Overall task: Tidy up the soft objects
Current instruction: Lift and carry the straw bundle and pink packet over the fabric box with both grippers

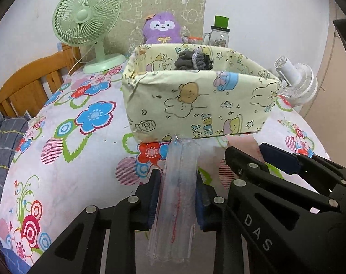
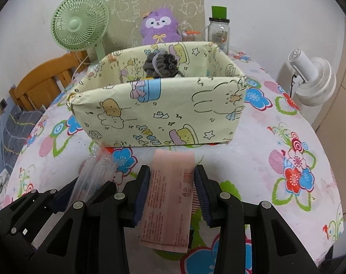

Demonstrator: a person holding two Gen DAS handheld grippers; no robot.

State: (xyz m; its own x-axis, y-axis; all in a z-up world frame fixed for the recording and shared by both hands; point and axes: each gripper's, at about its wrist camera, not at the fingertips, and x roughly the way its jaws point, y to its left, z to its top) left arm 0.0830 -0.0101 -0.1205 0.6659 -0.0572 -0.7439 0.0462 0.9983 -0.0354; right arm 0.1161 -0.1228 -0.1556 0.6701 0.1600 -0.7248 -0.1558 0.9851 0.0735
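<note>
Item 1, nearest: left gripper [image 1: 175, 196], fingers pinching a clear plastic packet [image 1: 176, 205] by its long edges. The packet stands lengthwise between the pads and points toward the box, apparently so it can go in end first.

Item 2, alongside on the right: right gripper [image 2: 171, 194], fingers closed on a pink flat packet [image 2: 169, 196], printed side and barcode up, held in the same lengthwise way. Both packets appear to be clear of the counter [image 2: 252, 159].

Item 3, just beyond both grippers: fabric storage box [image 2: 159, 111], pale yellow with cartoon print, open top. It stands square to the grippers, the likely destination. Inside, at the far side, lie grey socks or scrunchies [image 2: 163, 65], seemingly already sorted.

Item 4, far edge of the counter: green fan [image 1: 86, 18] at left, purple plush toy [image 1: 161, 28], glass jar with green lid [image 1: 219, 33], and white fan [image 2: 314, 77] at right. All stand well apart from the work.
</note>
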